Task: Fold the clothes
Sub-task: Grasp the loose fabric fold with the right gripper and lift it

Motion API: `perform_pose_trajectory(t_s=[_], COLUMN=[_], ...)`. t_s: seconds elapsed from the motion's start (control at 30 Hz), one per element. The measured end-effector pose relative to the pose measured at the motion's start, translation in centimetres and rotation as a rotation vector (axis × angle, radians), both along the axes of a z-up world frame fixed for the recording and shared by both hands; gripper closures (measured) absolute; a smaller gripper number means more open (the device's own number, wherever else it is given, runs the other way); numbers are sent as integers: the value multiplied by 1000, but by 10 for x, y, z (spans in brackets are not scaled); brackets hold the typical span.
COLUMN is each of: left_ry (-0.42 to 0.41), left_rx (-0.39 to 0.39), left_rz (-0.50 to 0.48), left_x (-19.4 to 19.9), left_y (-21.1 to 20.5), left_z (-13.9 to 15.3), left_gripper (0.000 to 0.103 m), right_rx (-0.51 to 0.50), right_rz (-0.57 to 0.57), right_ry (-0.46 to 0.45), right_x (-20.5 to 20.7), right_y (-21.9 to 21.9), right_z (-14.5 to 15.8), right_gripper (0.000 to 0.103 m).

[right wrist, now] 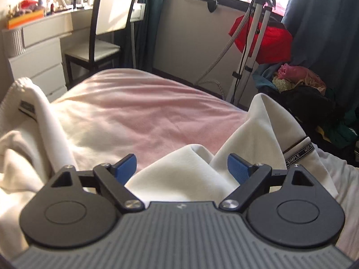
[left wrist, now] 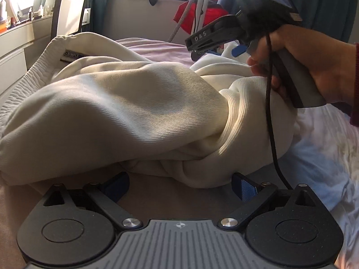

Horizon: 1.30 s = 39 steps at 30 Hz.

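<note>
Left wrist view: crumpled cream ribbed-cuff sweatshirt (left wrist: 125, 112) heaped on pink soft-weave bedspread (right wrist: 143, 116), just ahead of left gripper (left wrist: 180, 186), jaws spread, nothing pinched. Right gripper (right wrist: 181, 168) w/ jaws spread either side of a cream fold, not clamped. Beyond bed: white-backed dark-framed chair (right wrist: 105, 31), white drawer unit (right wrist: 38, 67), red cloth (right wrist: 264, 42) on steamer stand, dark teal curtains (right wrist: 320, 33).

The bunched cream sweatshirt (left wrist: 125, 112) lies close against the left gripper (left wrist: 181, 185), blocking its way forward; beyond the right gripper (right wrist: 181, 168), over a cream fold, the pink bedspread (right wrist: 139, 112) lies open; clothes pile (right wrist: 314, 103) crowds its right.
</note>
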<state>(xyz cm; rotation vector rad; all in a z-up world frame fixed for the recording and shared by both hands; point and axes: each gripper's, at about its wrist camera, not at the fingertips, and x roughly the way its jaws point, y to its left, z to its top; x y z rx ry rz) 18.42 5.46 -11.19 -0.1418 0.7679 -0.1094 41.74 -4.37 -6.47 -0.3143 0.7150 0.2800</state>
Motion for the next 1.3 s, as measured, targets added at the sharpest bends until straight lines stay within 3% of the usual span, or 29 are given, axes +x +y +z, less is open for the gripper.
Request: perform_pose_trajectory(t_s=[0.07,0.1,0.17,0.2,0.23,0.37,0.57,0.63,0.7,0.8,0.9,0.97,1.1,1.13,1.17,1.23,1.3], left_ry=[2,0,-5,-7,-8,-31,-109,-124,-133,-150,-167,-165,-176,-178,-174,-160,-149], left_rx=[3,9,12,6,-2,-20,-54,-69,-60,-14,37,52,113,129,137,135,119], left_rz=[-6,-8,-6,-3,1,13,0,-20,-44,-82,-93,-93,-93,-90,-83,-67,-48], left_x=[2,2,1,0,0,-7,-30,-39,-46,-59,-69,-70,-68,-67,-66,-63,-60], left_y=[0,0,1,2,3,6,-8,-17,-29,-47,-56,-60,-68,-69,-69,-68,-65], left_z=[-3,-4,-5,-5,-5,0,17,20,24,29,30,29,26,24,21,18,15], left_gripper=[4,4,4,4,4,4,4,4,4,4,4,4,4,4,4,4,4], right_rx=[-55,-65,-60,-44,-39,37,278,317,384,535,569,595,714,721,715,704,692], right_rz=[-9,-10,-12,-14,-13,-30,-215,-327,-452,-632,-769,-832,-797,-776,-754,-708,-663], right_ry=[66,79,76,60,35,-105,-283,-320,-312,-185,2,78,-27,-45,-51,-64,-77], right_x=[14,15,13,9,2,-41,-129,-159,-186,-221,-248,-257,-267,-266,-264,-260,-255], right_y=[0,-2,-10,-14,-16,-42,-146,-193,-248,-323,-359,-372,-376,-374,-372,-366,-361], right_z=[-20,-28,-35,-33,-29,13,88,95,81,20,-39,-53,-30,-27,-26,-24,-22], right_gripper=[19,38,58,80,87,92,92,92,92,92,93,92,90,85,74,3,0])
